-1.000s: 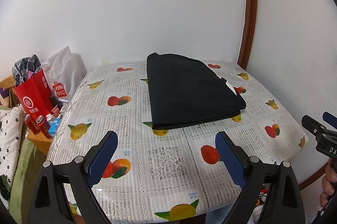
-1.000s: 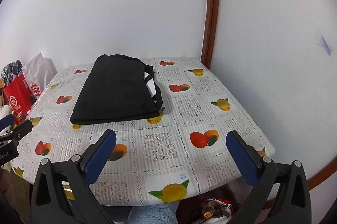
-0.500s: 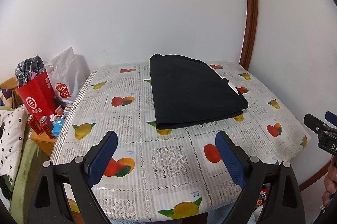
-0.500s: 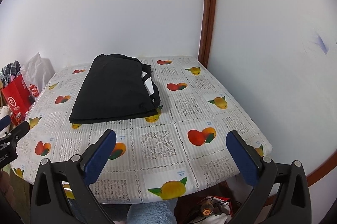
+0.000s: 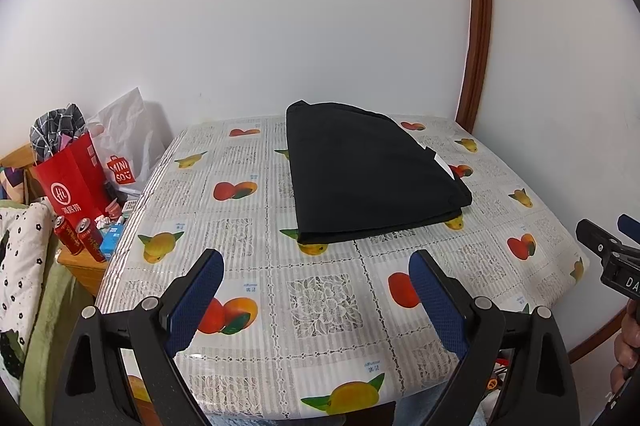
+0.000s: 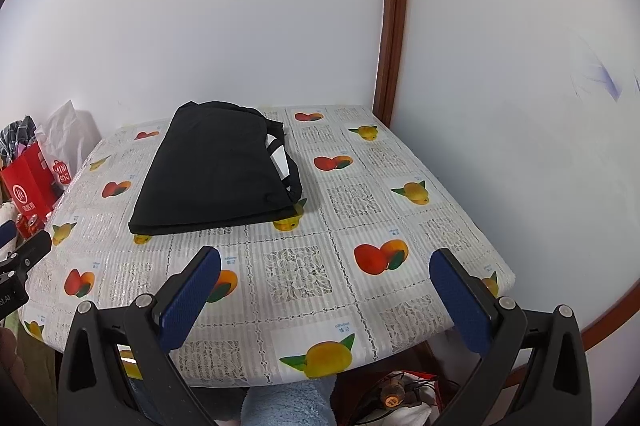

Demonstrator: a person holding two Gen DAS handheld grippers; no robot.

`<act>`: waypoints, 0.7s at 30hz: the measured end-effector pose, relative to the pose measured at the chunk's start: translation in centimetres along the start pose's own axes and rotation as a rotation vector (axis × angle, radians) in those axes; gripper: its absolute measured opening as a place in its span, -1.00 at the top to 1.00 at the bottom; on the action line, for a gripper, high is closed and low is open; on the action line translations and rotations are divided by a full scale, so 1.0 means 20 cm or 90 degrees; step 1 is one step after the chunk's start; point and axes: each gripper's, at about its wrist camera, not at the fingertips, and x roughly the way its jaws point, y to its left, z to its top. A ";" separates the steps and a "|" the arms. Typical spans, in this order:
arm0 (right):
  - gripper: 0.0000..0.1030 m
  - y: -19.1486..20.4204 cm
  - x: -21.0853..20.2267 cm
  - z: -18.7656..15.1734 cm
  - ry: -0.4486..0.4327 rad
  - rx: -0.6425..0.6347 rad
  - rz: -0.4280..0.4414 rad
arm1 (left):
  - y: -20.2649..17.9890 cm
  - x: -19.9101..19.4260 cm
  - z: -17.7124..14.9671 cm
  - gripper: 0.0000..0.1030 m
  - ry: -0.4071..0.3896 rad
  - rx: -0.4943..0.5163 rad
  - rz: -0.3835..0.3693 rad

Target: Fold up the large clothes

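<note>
A black garment [image 5: 368, 174] [image 6: 218, 170] lies folded into a flat, roughly rectangular stack on the far half of a table with a fruit-print cloth [image 5: 320, 294] [image 6: 304, 270]. A white patch shows at the stack's right edge. My left gripper [image 5: 316, 278] is open and hangs over the table's near part, well short of the garment, with nothing between its blue pads. My right gripper [image 6: 326, 276] is open too, above the near edge, and holds nothing. Each gripper shows at the rim of the other's view.
White walls close the table's far and right sides, with a brown wooden trim [image 5: 476, 26] in the corner. Left of the table stand a red paper bag [image 5: 74, 178], a white plastic bag [image 5: 128, 142] and red cans [image 5: 80, 236] on a low cabinet. Cables lie under the table [image 6: 400, 392].
Both grippers have drawn back and a little upward from the table, so the folded garment looks smaller and farther away. Their jaws stay open.
</note>
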 end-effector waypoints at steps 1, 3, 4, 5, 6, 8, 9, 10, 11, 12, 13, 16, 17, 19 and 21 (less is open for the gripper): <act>-0.99 0.00 0.00 0.00 0.001 -0.001 -0.001 | 0.00 0.00 0.00 -0.82 0.002 0.000 -0.001; -0.99 0.00 0.00 0.00 0.000 -0.002 0.001 | 0.00 0.00 0.00 -0.82 0.004 -0.001 -0.003; -0.99 0.00 0.00 0.00 0.000 -0.001 0.001 | 0.00 0.00 0.00 -0.82 0.003 -0.001 -0.002; -0.99 0.00 0.00 0.00 0.001 -0.002 0.001 | 0.00 0.00 0.00 -0.82 0.003 0.000 -0.002; -0.99 0.00 0.00 -0.01 0.001 -0.001 0.001 | -0.01 0.00 0.00 -0.82 0.003 0.001 -0.001; -0.99 0.00 0.01 -0.01 0.002 0.000 0.002 | 0.00 0.01 0.00 -0.82 0.005 0.000 -0.001; -0.99 -0.01 0.01 -0.01 0.003 0.001 0.002 | 0.00 0.01 0.00 -0.82 0.006 0.000 -0.001; -0.99 -0.01 0.01 -0.01 0.004 0.001 0.001 | 0.00 0.01 0.00 -0.82 0.006 0.000 -0.002; -0.99 -0.01 0.01 -0.01 0.004 0.000 0.000 | 0.00 0.01 0.00 -0.82 0.006 0.000 -0.001; -0.99 -0.01 0.01 -0.01 0.002 0.001 0.001 | 0.00 0.01 0.00 -0.82 0.008 -0.001 -0.001; -0.99 -0.01 0.01 -0.01 0.003 0.002 0.001 | 0.00 0.01 0.00 -0.82 0.009 -0.002 -0.002; -0.99 -0.01 0.01 -0.01 0.003 0.001 0.002 | 0.01 0.02 0.00 -0.82 0.011 -0.002 -0.003; -0.99 -0.01 0.01 -0.01 0.003 0.001 0.001 | 0.01 0.02 0.00 -0.82 0.011 -0.002 -0.004; -0.99 -0.01 0.01 -0.01 0.003 0.000 0.001 | 0.01 0.02 0.00 -0.82 0.012 -0.001 -0.004; -0.99 -0.01 0.01 -0.02 0.004 0.001 0.001 | 0.01 0.02 0.00 -0.82 0.011 -0.001 -0.004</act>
